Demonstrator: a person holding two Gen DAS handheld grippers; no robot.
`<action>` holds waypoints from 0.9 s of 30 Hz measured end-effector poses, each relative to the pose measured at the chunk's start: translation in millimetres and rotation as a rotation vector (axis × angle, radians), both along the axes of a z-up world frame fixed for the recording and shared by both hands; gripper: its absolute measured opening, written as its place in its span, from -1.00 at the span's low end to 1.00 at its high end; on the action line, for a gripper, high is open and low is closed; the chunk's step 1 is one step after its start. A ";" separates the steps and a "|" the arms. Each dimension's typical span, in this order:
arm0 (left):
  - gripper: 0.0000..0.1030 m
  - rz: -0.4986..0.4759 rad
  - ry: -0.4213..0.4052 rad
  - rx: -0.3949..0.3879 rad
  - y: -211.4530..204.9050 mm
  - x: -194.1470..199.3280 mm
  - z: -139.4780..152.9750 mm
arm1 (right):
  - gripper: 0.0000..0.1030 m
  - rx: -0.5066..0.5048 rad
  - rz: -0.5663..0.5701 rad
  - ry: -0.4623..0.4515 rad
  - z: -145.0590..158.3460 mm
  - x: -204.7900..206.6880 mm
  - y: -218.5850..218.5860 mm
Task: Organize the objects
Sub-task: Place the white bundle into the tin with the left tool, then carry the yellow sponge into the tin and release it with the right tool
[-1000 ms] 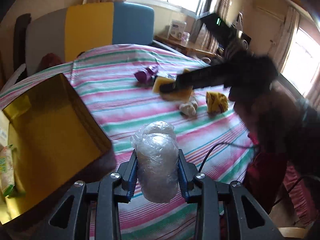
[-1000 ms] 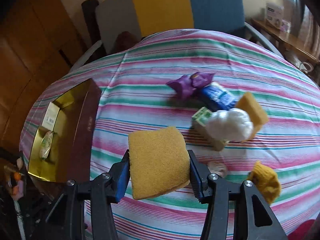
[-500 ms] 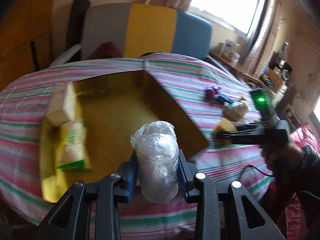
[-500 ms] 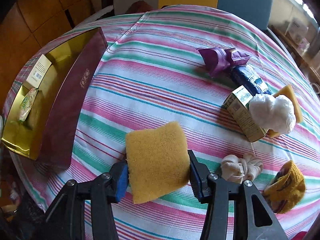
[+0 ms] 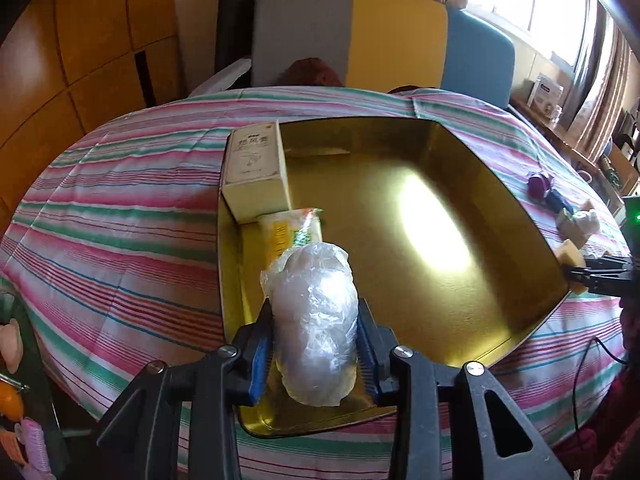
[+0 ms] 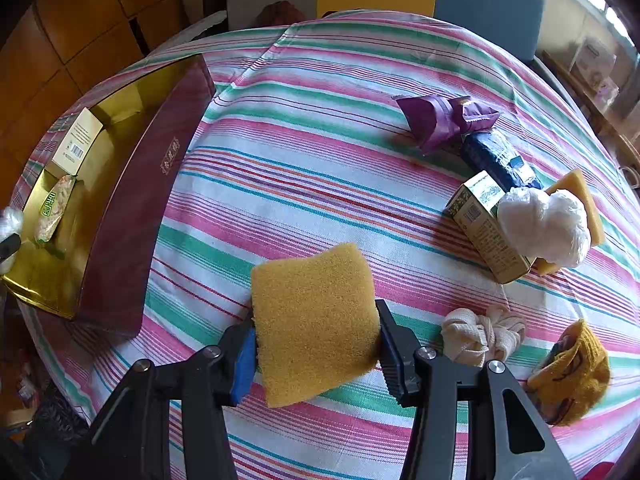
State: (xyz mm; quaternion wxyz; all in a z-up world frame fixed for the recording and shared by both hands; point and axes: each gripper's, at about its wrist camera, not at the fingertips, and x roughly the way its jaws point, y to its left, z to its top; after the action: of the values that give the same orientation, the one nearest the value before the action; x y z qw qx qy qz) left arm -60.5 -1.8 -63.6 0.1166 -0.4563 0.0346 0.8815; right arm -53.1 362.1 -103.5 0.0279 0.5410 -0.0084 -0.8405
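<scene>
Striped cloth (image 6: 320,168) in pink, green and white covers a round table, with a grey, yellow and blue chair back behind it. Left gripper (image 5: 316,344) hangs over the near-left corner of the gold-lined box (image 5: 500,208); its jaws are easing apart, with the clear plastic bundle (image 5: 314,320) between them and the pads seemingly just touching its sides. Already in the box, directly ahead of that gripper: a cream carton (image 5: 256,168) against the far-left wall and a yellow-green packet (image 5: 296,236) just behind the bundle. Right gripper (image 6: 316,340) is clamped on a yellow sponge (image 6: 314,320), held over bare cloth, the box well off to its left. Left on the cloth, ahead and right of that gripper: purple wrapper (image 6: 444,120), blue packet (image 6: 496,160), green carton (image 6: 486,228), white plastic bag (image 6: 544,224) resting on a second sponge (image 6: 580,196), cream knotted cloth (image 6: 480,332), mustard knit piece (image 6: 572,372). Judged stage: early; two stowed, the bundle being released, sponge next, seven to go.
</scene>
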 end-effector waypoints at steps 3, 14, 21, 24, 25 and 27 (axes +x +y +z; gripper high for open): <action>-0.08 0.021 -0.021 -0.019 -2.7 -2.9 -6.7 | 0.02 0.000 -0.001 0.000 0.4 1.5 -0.5; -0.07 0.055 0.045 -0.017 -9.8 19.3 6.4 | 0.02 0.003 -0.008 0.001 0.4 0.8 -1.2; -0.07 0.068 0.104 -0.018 -5.6 31.8 21.0 | 0.02 0.007 -0.011 0.001 0.3 1.4 -2.3; -0.07 0.069 0.107 -0.018 -5.8 33.6 22.7 | 0.02 0.007 -0.016 0.004 0.5 1.8 -3.0; -0.07 0.071 0.108 -0.018 -6.1 34.2 22.8 | 0.02 0.006 -0.019 0.005 0.6 2.2 -3.0; -0.07 0.072 0.108 -0.017 -6.7 35.2 23.4 | 0.02 0.005 -0.024 0.007 0.7 2.3 -2.7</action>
State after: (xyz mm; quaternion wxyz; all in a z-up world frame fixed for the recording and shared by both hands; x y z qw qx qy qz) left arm -25.3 -8.5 -40.3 0.0790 -0.4099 0.0321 0.9081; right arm -50.8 359.4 -102.8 0.0163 0.5381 -0.0125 -0.8426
